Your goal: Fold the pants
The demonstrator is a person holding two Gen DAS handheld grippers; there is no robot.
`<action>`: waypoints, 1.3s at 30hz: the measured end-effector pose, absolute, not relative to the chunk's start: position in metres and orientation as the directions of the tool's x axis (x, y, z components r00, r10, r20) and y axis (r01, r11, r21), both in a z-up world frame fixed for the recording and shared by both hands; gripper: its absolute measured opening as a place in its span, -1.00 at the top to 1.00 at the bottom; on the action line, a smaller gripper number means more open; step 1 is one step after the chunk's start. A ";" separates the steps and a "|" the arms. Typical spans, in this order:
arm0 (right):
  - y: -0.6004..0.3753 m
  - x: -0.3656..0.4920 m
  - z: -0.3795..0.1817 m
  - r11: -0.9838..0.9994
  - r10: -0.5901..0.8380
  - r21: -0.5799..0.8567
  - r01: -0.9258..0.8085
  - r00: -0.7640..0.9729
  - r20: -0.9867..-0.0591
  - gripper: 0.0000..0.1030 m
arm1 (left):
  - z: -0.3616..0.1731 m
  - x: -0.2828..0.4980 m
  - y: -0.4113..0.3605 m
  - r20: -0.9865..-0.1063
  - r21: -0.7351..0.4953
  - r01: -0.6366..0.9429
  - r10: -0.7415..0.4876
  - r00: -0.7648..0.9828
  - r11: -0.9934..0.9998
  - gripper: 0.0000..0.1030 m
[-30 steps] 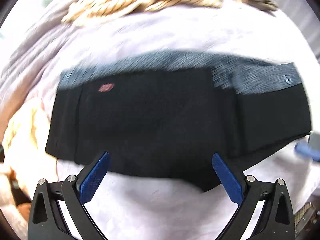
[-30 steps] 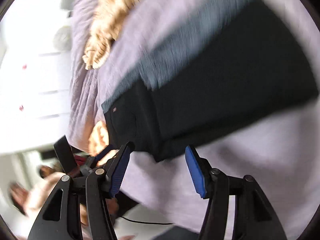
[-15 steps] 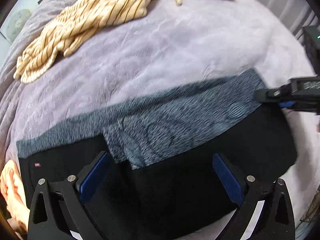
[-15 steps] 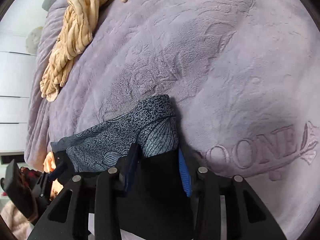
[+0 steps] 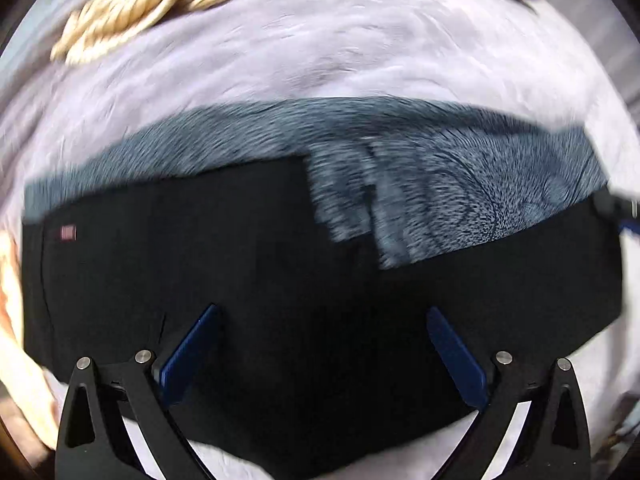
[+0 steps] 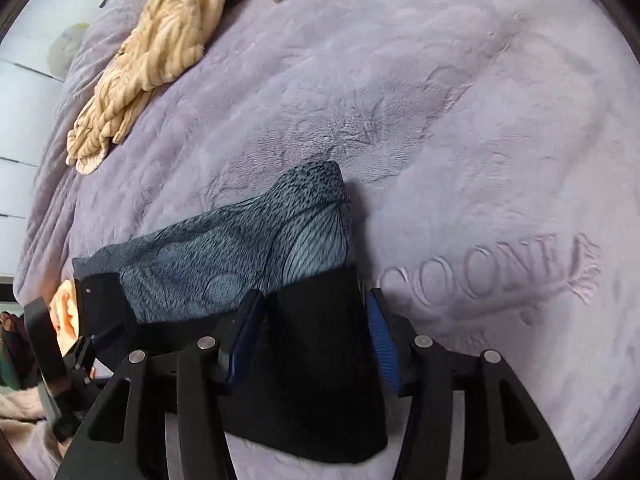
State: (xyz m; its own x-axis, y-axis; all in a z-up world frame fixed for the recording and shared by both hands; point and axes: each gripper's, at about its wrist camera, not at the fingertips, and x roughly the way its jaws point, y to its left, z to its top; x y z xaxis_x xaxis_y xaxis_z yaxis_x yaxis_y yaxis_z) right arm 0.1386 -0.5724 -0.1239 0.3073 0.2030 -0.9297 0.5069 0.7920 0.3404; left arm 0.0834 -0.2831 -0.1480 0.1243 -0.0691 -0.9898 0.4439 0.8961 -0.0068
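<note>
Lavender blanket under everything. Right gripper just reopened, straddling black pants end, pads not clearly pressing. Left gripper agape above pants middle. Patterned garment beyond pants. Mid-fold; next likely regrip, carry end across.

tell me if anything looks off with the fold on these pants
The fold is uneven. The black layer of the pants does not cover the grey patterned layer, which sticks out along the far edge on the blanket. The patterned corner at the right end also pokes up rather than lying flat.
</note>
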 end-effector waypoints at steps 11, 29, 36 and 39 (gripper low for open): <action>-0.547 0.093 -0.107 0.711 0.264 0.437 0.551 0.367 -0.892 -0.10 | -0.123 0.092 -0.283 -0.901 -0.405 0.530 -0.424 -0.094 0.745 -0.59; -0.525 0.082 -0.101 0.697 0.308 0.474 0.538 0.372 -0.876 -0.10 | -0.143 0.083 -0.297 -0.919 -0.382 0.535 -0.370 -0.134 0.754 0.74; -0.516 0.087 -0.094 0.716 0.328 0.480 0.507 0.362 -0.873 -0.10 | -0.140 0.081 -0.265 -0.924 -0.359 0.515 -0.372 -0.082 0.778 0.98; -0.509 0.095 -0.096 0.733 0.331 0.472 0.489 0.350 -0.876 -0.10 | -0.146 0.081 -0.255 -0.926 -0.358 0.505 -0.367 -0.085 0.786 0.98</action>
State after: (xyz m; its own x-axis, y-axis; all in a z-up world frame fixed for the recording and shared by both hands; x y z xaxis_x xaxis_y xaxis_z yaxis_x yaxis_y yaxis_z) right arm 0.0951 -0.5090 -0.0965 0.3497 0.3311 -0.8764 0.4893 0.7331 0.4723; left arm 0.0813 -0.2550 -0.1458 -0.0849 -0.3670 -0.9263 0.5046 0.7858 -0.3576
